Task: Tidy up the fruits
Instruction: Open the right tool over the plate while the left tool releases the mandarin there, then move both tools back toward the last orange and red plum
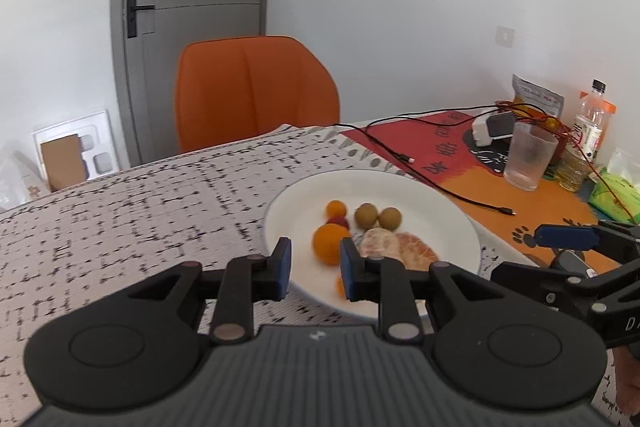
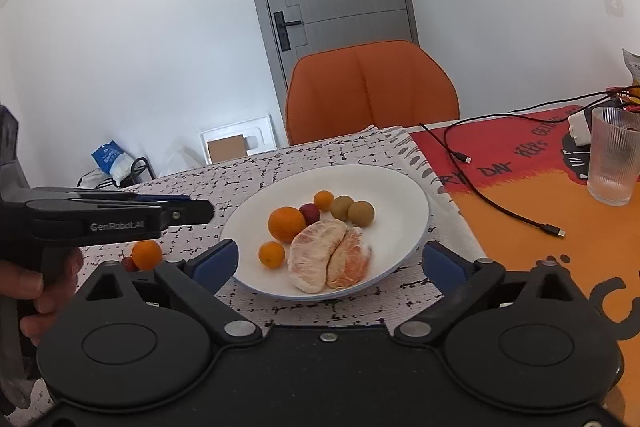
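Right wrist view: right gripper (image 2: pixel 332 263) spread wide, near the plate (image 2: pixel 400 195) holding 2 pomelo segments (image 2: pixel 328 255); left gripper (image 1: pixel 314 269) parted, empty.

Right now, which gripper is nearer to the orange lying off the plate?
Left. The left gripper hangs just above the loose orange; the right gripper faces the plate, farther away.

left gripper (image 2: pixel 196 211): "GenRobot.AI" | red-orange mat (image 2: pixel 516 163): "DAY", rest unclear
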A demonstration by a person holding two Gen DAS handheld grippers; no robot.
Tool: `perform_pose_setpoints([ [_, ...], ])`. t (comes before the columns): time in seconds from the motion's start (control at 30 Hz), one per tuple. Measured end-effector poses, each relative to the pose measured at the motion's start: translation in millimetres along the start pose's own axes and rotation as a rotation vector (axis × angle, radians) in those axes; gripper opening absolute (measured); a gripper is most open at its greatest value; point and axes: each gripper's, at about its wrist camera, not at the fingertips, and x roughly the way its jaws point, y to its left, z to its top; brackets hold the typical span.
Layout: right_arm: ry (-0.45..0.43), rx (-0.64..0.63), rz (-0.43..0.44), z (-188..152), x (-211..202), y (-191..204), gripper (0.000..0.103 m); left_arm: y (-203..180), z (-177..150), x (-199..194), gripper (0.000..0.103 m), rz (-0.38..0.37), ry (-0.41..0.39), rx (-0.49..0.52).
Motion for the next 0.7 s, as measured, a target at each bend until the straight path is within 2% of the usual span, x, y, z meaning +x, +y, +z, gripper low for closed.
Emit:
perform_pose_setpoints([
  [0.13,-0.006,-0.013,-0.005,0,-2,11,0.103,10,-4,-11,0.024,0.025,-0.001,-0.016],
  [0.23,0.02,0.002,-0.007,0,0,19,0.103,18,-9,-21,0.024,0.05,-0.005,-0.028],
  [0.37,0.055,0.065,-0.072,-1,2,29,0.103,30,-16,-35,0.024,0.083,-0.014,-0.049],
  [0.47,0.064,0.098,-0.032,-5,1,35,0.103,38,-22,-46,0.024,0.109,-0.018,-0.063],
  [0.7,0.076,0.017,0.051,-15,-3,68,0.103,56,-37,-72,0.024,0.158,-0.024,-0.104],
])
